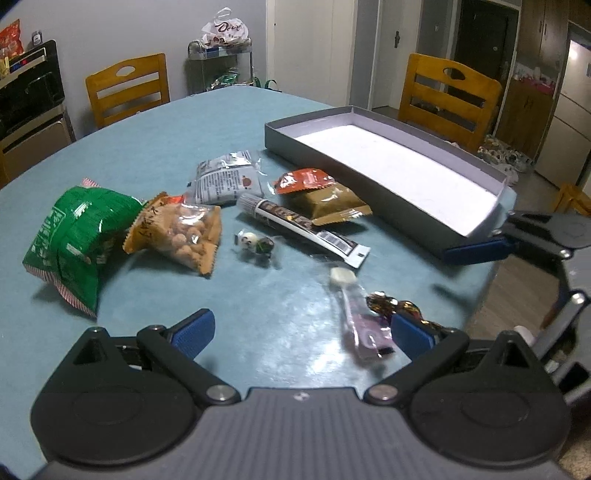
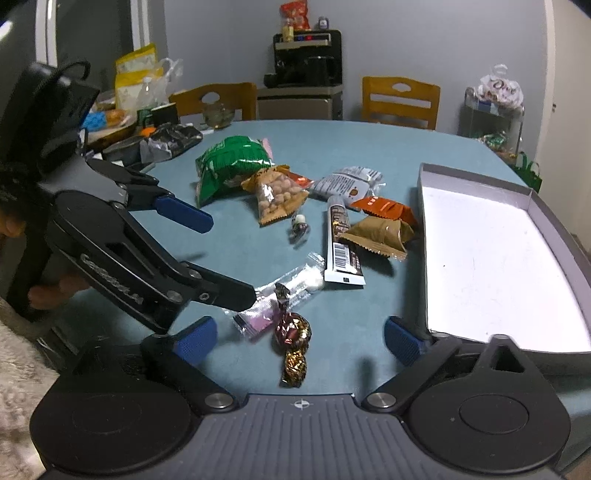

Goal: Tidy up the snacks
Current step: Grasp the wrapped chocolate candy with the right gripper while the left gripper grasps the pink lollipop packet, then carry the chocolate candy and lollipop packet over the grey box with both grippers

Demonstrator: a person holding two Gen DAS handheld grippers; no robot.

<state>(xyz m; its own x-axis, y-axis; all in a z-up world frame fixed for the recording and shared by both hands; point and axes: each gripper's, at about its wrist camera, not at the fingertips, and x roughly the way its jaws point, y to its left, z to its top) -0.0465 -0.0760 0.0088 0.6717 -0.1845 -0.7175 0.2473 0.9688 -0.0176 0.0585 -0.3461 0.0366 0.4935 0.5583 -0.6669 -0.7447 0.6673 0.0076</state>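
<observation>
Right wrist view: the right tongs (image 2: 300, 338) gape with nothing clamped, low over the table's (image 2: 369, 147) near edge, the foil sweets (image 2: 293, 341) lying between the pads. The left tongs (image 1: 301, 330) also stand wide and empty, a purple sachet (image 1: 364, 325) beside one pad, perhaps touching. Mid-table lie the green bag (image 1: 74, 240), nuts (image 1: 184, 232), bar (image 1: 303, 229) and brown packet (image 1: 328, 201). The box (image 2: 491, 258) sits along the right edge.

"dove" on white plastic bag (image 1: 221, 30)
</observation>
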